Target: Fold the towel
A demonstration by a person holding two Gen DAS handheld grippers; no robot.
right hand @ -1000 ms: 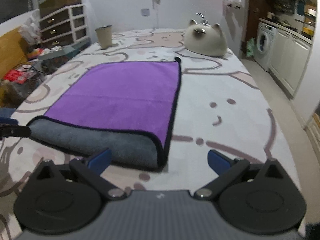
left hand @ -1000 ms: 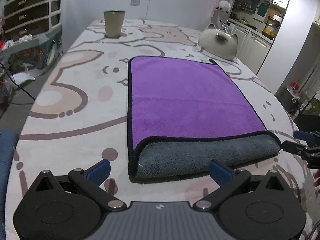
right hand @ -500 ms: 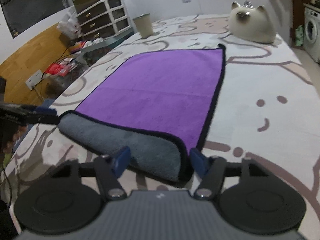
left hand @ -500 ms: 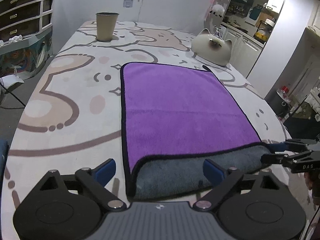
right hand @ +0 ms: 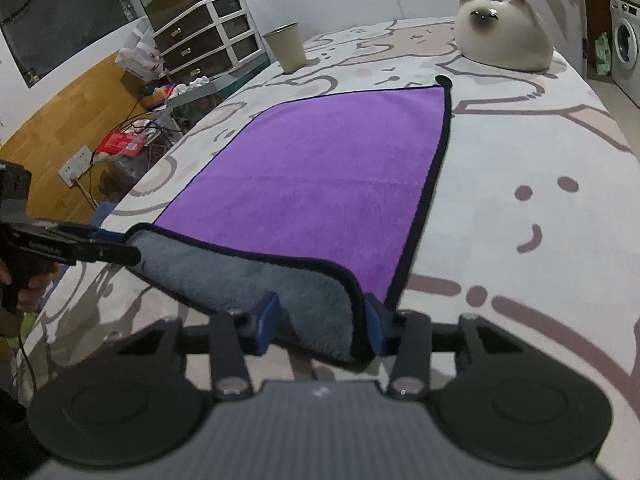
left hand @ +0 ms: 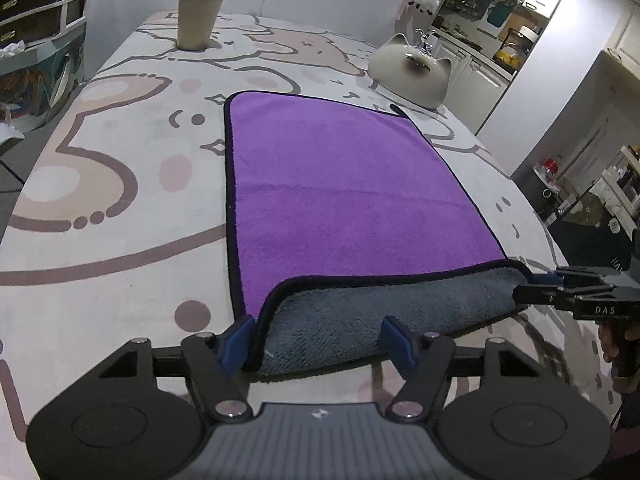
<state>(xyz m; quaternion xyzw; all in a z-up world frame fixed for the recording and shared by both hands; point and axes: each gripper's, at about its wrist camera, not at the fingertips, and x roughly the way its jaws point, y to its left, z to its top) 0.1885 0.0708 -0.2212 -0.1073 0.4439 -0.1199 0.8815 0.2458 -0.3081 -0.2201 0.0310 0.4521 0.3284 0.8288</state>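
A purple towel (left hand: 340, 184) with a black hem lies flat on the table; it also shows in the right wrist view (right hand: 320, 172). Its near edge is turned back and shows the grey underside (left hand: 380, 312). My left gripper (left hand: 318, 344) is open, its jaws straddling the near left corner of the grey fold. My right gripper (right hand: 318, 324) is open around the near right corner of the grey fold (right hand: 256, 284). Each gripper shows from the side in the other's view, the right one (left hand: 576, 292) and the left one (right hand: 68, 246).
The table (left hand: 120, 200) has a cartoon-print cover. A beige cup (left hand: 198, 20) stands at the far left, and a white cat figure (left hand: 412, 72) at the far right. Drawers and clutter (right hand: 192, 52) stand left of the table. A washing machine (right hand: 626, 52) is at the right.
Both grippers have moved forward onto the towel's near corners. The jaws of both have narrowed around the grey fold, and the fold has lifted slightly.
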